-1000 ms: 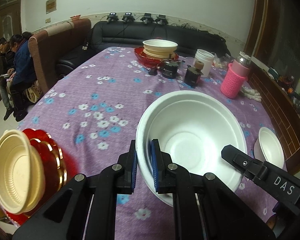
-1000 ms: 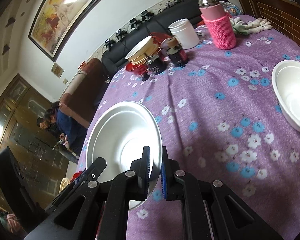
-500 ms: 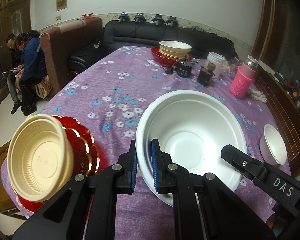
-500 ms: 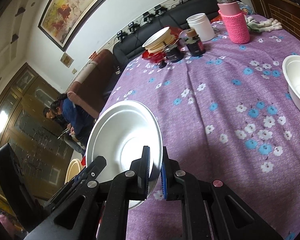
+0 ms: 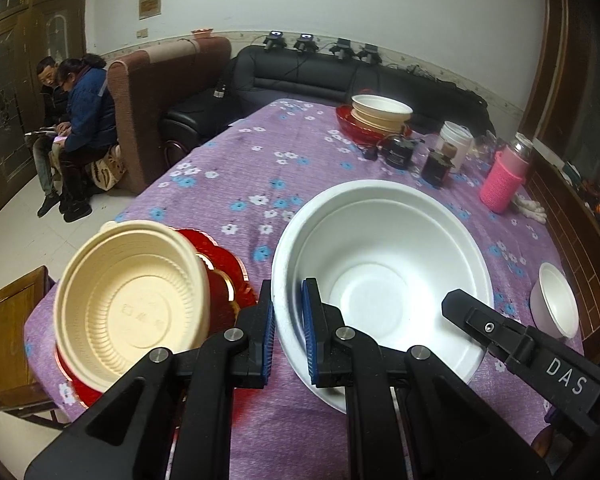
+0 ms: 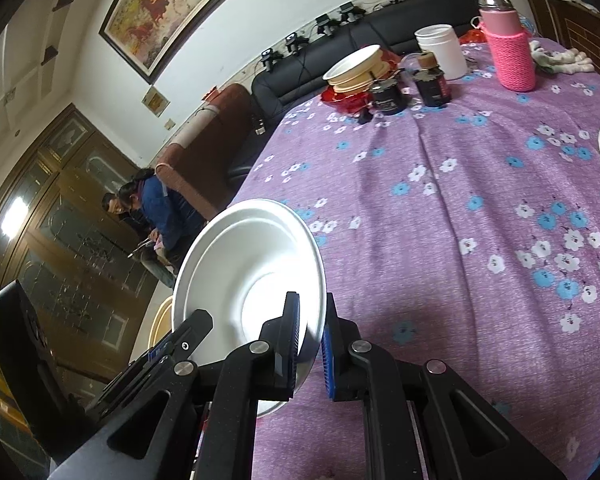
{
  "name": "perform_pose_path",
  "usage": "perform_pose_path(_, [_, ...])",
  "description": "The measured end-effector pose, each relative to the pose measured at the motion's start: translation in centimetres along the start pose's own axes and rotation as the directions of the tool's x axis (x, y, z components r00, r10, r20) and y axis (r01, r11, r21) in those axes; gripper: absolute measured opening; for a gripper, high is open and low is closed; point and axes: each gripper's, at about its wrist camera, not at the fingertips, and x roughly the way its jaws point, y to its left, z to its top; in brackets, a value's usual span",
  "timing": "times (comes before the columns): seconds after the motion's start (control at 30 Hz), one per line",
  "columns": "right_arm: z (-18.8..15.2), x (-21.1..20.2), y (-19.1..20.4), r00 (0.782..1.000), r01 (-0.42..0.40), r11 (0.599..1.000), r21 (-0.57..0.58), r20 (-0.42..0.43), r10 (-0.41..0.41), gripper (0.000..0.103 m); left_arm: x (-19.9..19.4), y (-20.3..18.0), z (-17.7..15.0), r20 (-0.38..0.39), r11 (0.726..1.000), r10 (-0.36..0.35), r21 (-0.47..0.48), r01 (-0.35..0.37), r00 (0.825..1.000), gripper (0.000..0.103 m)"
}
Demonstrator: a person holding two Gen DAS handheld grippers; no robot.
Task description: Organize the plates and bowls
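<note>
Holding one white bowl (image 5: 380,276) between us, we clamp its rim from both sides. Our left gripper (image 5: 289,332) pinches the bowl's left rim, one blue pad inside the wall and one outside. Our right gripper (image 6: 310,344) is clamped on the opposite rim, with the bowl tilted up to its left. The bowl hangs over the purple flowered tablecloth (image 5: 236,184). Just left of it sits a cream bowl (image 5: 128,308) on red plates (image 5: 220,256). A small white bowl (image 5: 556,300) rests to the right.
</note>
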Motion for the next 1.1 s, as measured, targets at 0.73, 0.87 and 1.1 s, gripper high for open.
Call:
perform_pose_path(0.73, [-2.5, 3.1, 9.0, 0.995, -0.085, 0.986, -0.144, -0.073, 0.075, 0.01, -2.3, 8.8, -0.3, 0.037, 0.987, 0.089, -0.14, -0.083, 0.995, 0.011])
perform_pose_path(0.87, [-2.5, 3.2, 9.8, 0.994, -0.093, 0.983, -0.158, -0.076, 0.082, 0.01, -2.6, 9.3, -0.4, 0.046, 0.985, 0.097, -0.149, -0.089, 0.994, 0.011])
perform_pose_path(1.1, [-2.8, 3.8, 11.2, 0.992, -0.105, 0.977, -0.184, -0.092, 0.09, 0.01, -2.7, 10.6, -0.6, 0.042, 0.98, 0.112, -0.167, -0.103, 0.993, 0.011])
